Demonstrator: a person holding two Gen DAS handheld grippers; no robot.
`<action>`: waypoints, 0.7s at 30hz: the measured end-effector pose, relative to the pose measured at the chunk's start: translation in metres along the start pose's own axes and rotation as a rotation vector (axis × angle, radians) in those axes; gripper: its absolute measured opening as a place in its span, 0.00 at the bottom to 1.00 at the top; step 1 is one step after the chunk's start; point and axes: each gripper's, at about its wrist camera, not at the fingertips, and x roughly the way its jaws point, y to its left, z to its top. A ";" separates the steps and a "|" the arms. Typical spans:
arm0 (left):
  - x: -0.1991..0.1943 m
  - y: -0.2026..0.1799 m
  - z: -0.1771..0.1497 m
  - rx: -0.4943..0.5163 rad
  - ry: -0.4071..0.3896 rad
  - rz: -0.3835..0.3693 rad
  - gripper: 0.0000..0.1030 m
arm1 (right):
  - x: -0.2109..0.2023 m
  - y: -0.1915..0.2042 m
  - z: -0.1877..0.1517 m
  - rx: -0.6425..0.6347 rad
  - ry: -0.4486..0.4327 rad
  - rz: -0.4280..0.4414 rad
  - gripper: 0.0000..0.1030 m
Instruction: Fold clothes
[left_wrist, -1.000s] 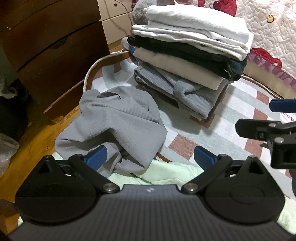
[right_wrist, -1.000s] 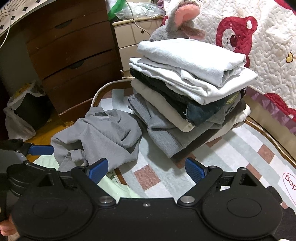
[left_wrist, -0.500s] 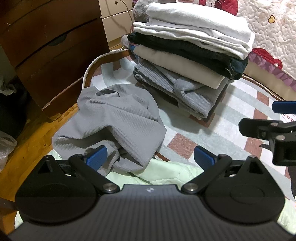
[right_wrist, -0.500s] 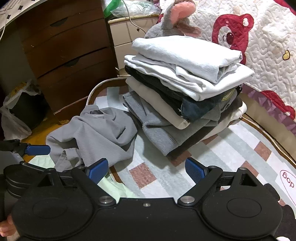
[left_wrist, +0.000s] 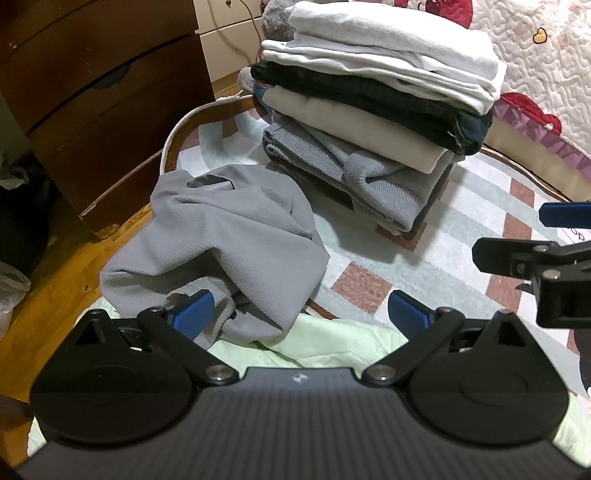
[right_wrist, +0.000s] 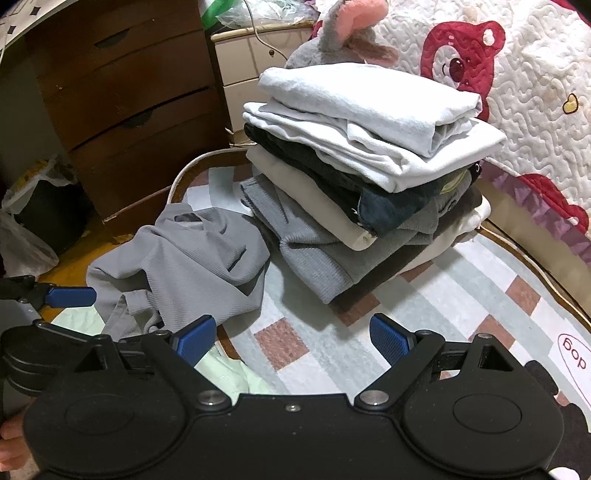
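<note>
A crumpled grey shirt (left_wrist: 229, 240) (right_wrist: 192, 258) lies on the rug's left edge, partly over a pale green garment (left_wrist: 332, 343) (right_wrist: 221, 373). Behind it stands a stack of folded clothes (left_wrist: 376, 110) (right_wrist: 362, 177), white on top, dark, beige and grey below. My left gripper (left_wrist: 299, 314) is open, low over the shirt's near hem, nothing between its blue pads. My right gripper (right_wrist: 291, 338) is open too, hovering over the rug beside the shirt. Each gripper shows at the edge of the other's view.
A checked rug (left_wrist: 443, 258) (right_wrist: 461, 295) covers the floor. A dark wooden dresser (left_wrist: 99, 103) (right_wrist: 122, 92) stands at the left, with a bagged bin (right_wrist: 40, 214) beside it. A quilted bed cover (right_wrist: 517, 92) and a plush toy (right_wrist: 343, 37) sit behind the stack.
Both grippers have drifted slightly forward toward the clothes and stay open. The shirt and stack have not moved.
</note>
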 end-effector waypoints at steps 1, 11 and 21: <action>0.001 0.000 0.000 -0.001 0.004 0.001 0.99 | 0.000 0.000 0.000 0.000 0.001 0.001 0.90; 0.007 0.001 -0.002 -0.002 0.018 -0.012 0.99 | 0.004 0.002 -0.001 -0.008 0.021 -0.011 0.90; 0.027 0.011 -0.008 -0.037 0.046 0.009 1.00 | 0.013 -0.003 -0.004 -0.008 -0.002 0.008 0.90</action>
